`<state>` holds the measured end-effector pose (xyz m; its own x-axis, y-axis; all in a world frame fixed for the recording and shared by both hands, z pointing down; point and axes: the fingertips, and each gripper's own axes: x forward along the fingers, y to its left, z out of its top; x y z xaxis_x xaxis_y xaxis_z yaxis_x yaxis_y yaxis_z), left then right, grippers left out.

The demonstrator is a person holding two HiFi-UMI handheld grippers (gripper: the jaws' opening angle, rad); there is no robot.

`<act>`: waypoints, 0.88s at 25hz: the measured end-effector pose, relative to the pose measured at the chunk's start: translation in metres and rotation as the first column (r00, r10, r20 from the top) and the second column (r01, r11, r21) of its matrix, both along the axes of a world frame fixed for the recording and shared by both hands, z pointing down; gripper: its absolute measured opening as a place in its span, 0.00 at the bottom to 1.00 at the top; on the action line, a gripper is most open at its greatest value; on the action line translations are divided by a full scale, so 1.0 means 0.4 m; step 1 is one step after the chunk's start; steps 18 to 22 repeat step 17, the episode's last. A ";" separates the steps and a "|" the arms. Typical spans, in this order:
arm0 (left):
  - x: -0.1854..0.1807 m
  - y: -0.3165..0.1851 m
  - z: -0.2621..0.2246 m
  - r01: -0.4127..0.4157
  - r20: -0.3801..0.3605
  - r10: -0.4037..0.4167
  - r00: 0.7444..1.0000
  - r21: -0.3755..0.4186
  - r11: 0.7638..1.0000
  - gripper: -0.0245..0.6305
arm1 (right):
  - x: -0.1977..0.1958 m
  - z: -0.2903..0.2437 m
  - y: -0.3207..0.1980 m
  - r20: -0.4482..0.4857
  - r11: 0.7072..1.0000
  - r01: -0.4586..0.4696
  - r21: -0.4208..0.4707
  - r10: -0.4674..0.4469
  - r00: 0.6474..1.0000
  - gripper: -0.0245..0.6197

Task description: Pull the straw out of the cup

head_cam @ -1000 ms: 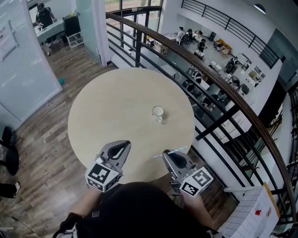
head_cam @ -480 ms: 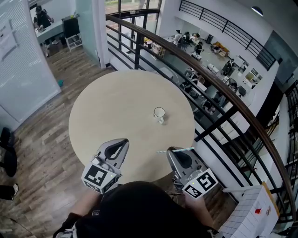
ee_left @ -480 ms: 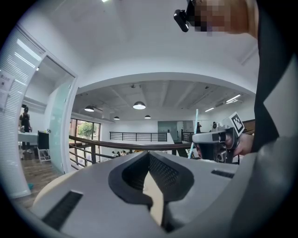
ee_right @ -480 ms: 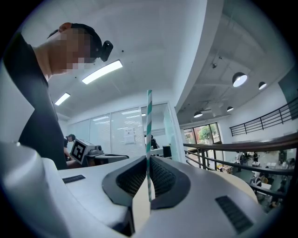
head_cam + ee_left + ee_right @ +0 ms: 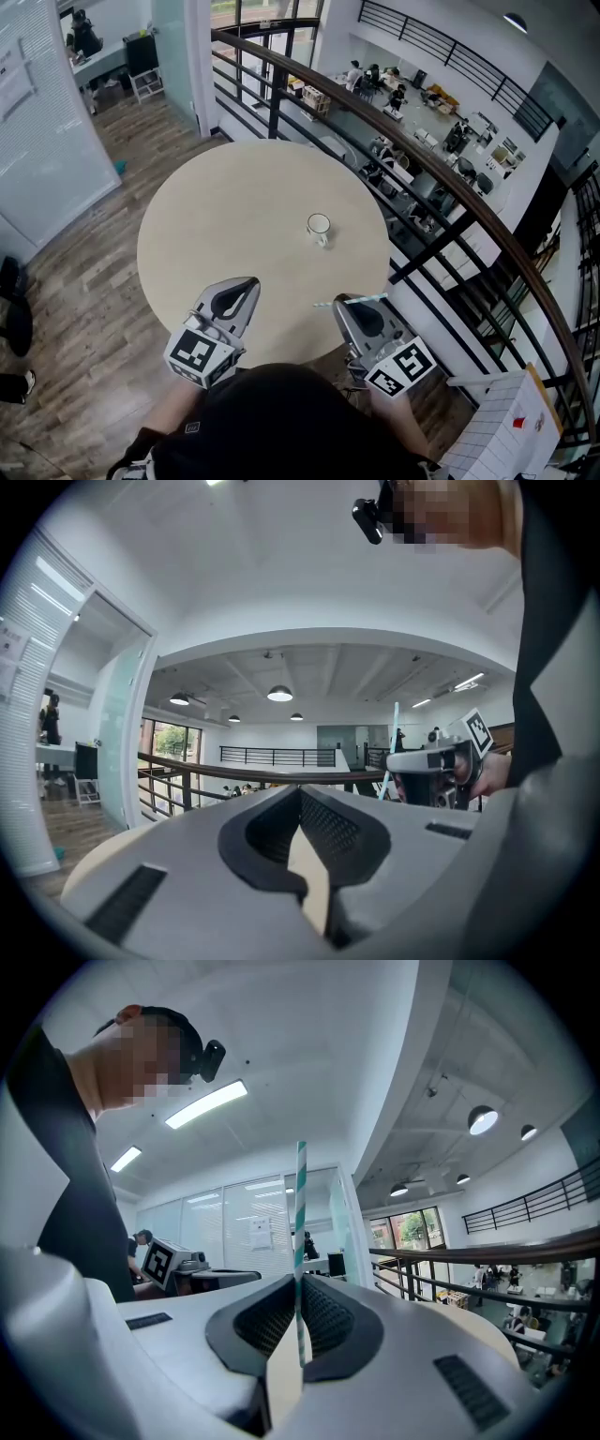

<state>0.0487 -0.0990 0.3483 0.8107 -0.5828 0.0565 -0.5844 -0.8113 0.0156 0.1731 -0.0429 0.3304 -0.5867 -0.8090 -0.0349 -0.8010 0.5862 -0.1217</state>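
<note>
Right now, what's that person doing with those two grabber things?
A person holds a hand-held gripper in each hand at a round table. The right hand-held gripper is shut on a striped straw, which is out of the white cup on the table. The left hand-held gripper is shut and empty.

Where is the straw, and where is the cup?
straw (image 5: 300, 1194): right gripper view, on its striped stem, upper half.
cup (image 5: 319, 225): head view, on its open top.
</note>
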 end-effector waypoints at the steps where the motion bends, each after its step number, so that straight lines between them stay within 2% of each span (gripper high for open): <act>1: -0.002 0.001 0.001 0.000 0.001 0.000 1.000 -0.004 1.000 0.05 | -0.002 0.000 0.001 0.001 1.000 0.001 -0.001 -0.001 1.000 0.09; 22: 0.011 0.012 0.027 -0.023 0.017 0.023 1.000 -0.034 0.999 0.05 | 0.003 0.027 0.004 0.031 1.000 0.003 -0.030 -0.002 1.000 0.09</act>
